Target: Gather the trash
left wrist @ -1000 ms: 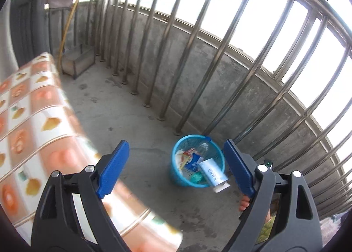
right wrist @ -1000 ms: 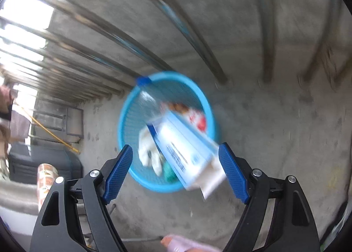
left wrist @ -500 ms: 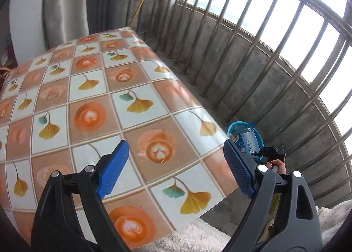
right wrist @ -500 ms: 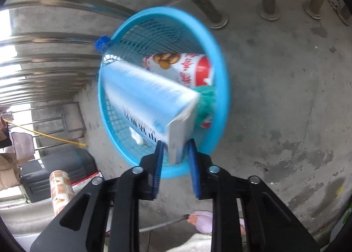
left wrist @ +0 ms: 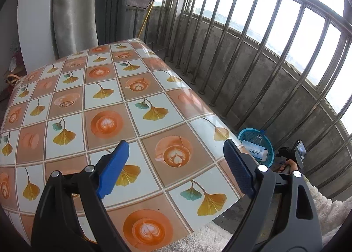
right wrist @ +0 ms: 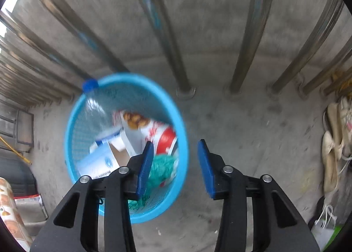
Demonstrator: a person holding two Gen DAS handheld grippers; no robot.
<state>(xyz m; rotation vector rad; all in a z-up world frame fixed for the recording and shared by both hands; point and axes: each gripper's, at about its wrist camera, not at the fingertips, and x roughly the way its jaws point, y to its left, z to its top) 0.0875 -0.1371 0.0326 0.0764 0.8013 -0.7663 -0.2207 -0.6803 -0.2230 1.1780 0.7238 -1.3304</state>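
So we've got the left gripper (left wrist: 176, 164) hovering over the surface (left wrist: 92, 107), the one with the tiled ginkgo-leaf and latte-art cloth. Its jaws are spread wide with nothing between them, and that patterned top looks bare from here.

The right gripper (right wrist: 173, 164) is down low over the blue mesh basket (right wrist: 178, 120), which sits on the concrete floor (right wrist: 253, 131) right by the foot of the metal railing (right wrist: 248, 32). Its jaws are parted too and not holding anything; the left blue pad overlaps the basket's inside in the view, the right pad is over bare floor just beside the rim.

All the trash we can see is inside the basket: a white and blue box (right wrist: 99, 164) lying tilted with one flap open, a clear plastic bottle (right wrist: 94, 109) with a blue cap leaning up against the rim, a red and white snack packet (right wrist: 154, 131) and something crumpled and teal-green (right wrist: 162, 166) near the front. It's a bit motion-blurred, so we can't read any labels there.

From the left wrist view the same basket (left wrist: 269, 157) shows past the surface's far corner, with the box (left wrist: 255, 149) poking up at the rim and our right hand (left wrist: 291, 163) just beside it. Some pale shoes (right wrist: 332, 142) sit on the floor off to the right, well apart from the basket.
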